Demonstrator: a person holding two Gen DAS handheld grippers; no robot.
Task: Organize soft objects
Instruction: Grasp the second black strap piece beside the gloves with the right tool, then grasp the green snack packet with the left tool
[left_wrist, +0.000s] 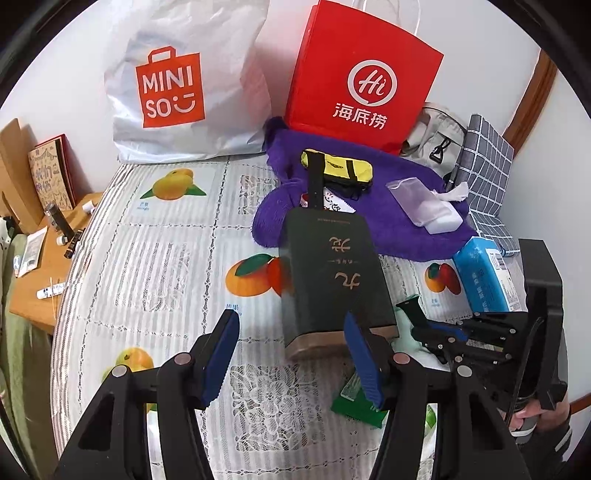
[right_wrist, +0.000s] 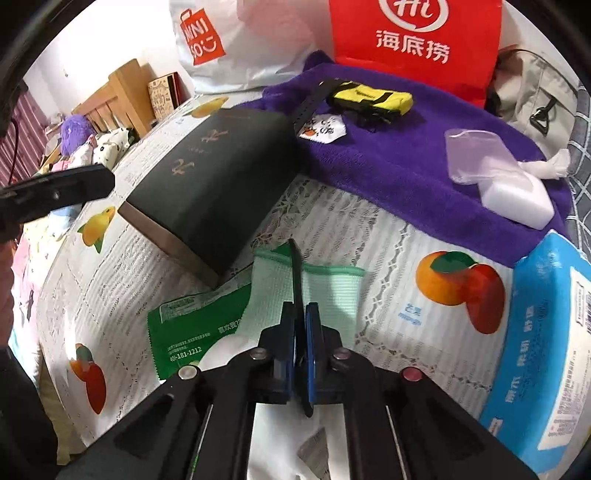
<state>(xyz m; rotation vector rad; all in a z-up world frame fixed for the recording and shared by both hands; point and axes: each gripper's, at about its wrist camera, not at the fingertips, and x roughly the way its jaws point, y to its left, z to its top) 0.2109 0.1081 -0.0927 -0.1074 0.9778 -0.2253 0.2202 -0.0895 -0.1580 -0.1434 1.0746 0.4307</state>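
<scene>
My left gripper hangs open over the fruit-print tablecloth, nothing between its blue pads; its right finger overlaps the near end of a dark box. To the right, my right gripper is shut on a thin dark strap standing edge-on above a pale green mesh bag. A green packet lies beside the bag. Further back, a purple towel carries a yellow pouch and a clear-wrapped tissue pack. A blue tissue pack lies at the right.
A white Miniso bag and a red paper bag stand against the back wall. A grey backpack and checked cloth fill the back right corner. A wooden side table with small items sits left of the table edge.
</scene>
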